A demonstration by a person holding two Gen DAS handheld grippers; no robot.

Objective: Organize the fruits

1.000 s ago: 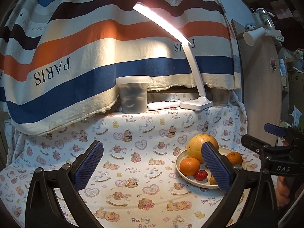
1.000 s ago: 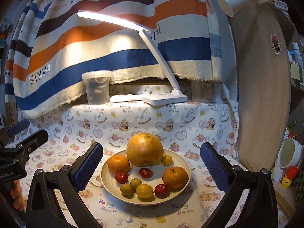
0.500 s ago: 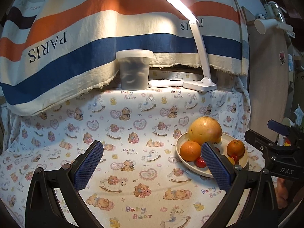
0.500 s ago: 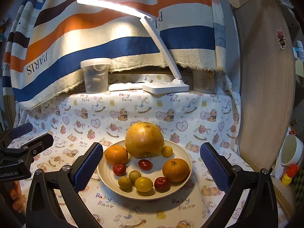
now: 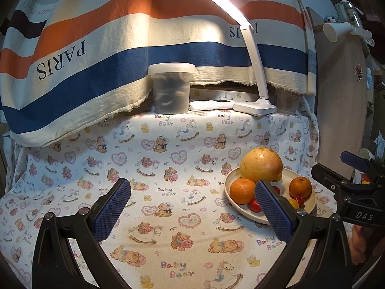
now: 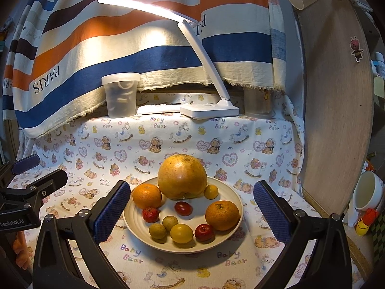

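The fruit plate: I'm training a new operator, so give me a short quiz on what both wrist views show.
1. True or false: the right gripper is shut on an orange.
2. How many oranges lie on the plate?
3. What touches the pomelo's right side? A) a small yellow fruit B) the lidded tub C) the lamp base

Key: 1 false, its jaws stand open, as do the left gripper's; 2 two; 3 A.

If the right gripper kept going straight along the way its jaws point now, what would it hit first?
Most likely the cream ribbed plate of fruit: the open right gripper frames it, and the large yellow-orange pomelo stands centred ahead. Depth is unclear, so a small front fruit may come first.
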